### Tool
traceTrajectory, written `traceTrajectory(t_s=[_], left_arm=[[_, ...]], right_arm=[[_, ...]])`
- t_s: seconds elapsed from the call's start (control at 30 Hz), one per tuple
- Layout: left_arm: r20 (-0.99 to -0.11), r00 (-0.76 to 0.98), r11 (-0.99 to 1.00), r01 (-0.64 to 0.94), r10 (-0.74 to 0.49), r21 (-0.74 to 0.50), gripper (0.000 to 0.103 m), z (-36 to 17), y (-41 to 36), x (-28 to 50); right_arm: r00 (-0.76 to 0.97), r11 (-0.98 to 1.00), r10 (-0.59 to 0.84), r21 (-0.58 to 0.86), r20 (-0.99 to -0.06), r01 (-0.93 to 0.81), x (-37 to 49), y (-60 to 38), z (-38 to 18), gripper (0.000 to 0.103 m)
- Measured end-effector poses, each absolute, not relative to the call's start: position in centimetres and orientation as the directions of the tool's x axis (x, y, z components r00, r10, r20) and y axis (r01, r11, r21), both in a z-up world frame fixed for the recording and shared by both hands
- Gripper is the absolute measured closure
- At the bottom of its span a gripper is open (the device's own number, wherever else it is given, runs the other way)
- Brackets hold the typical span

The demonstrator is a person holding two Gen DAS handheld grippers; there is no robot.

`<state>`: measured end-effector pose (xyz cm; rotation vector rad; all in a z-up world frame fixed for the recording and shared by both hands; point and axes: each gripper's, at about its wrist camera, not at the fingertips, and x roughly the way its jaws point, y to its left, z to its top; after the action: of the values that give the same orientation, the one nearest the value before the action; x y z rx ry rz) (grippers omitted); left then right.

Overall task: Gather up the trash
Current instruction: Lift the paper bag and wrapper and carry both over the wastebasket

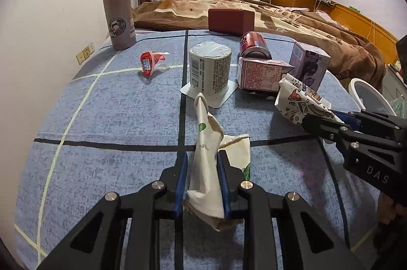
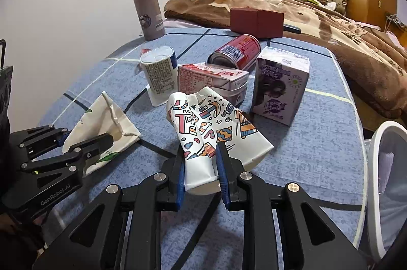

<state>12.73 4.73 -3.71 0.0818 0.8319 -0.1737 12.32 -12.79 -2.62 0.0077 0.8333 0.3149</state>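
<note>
Our left gripper (image 1: 202, 168) pinched the crumpled cream paper cup (image 1: 206, 155) tight above the blue cloth (image 1: 101, 143); our right gripper (image 2: 201, 168) clamped the patterned cup (image 2: 213, 127), near the white bin (image 2: 381, 168).

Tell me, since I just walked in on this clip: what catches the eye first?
Each claw is shut on a crushed paper cup: the left claw holds a cream cup, the right claw a patterned cup, both above the blue cloth. Behind them sit a yogurt pot, a red can lying on its side, and a purple carton.
</note>
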Motion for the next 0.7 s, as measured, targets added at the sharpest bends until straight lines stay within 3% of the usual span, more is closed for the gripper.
traceTrajectory(t_s=[0.7], left_arm=[[-0.677,0.711,0.967,0.256,-0.191,-0.004,0.078,0.0,0.1,10.4]], right_arm=[[0.711,0.977,0.211,0.147,-0.67,-0.151,9.7,-17.6,-0.9,0.08]])
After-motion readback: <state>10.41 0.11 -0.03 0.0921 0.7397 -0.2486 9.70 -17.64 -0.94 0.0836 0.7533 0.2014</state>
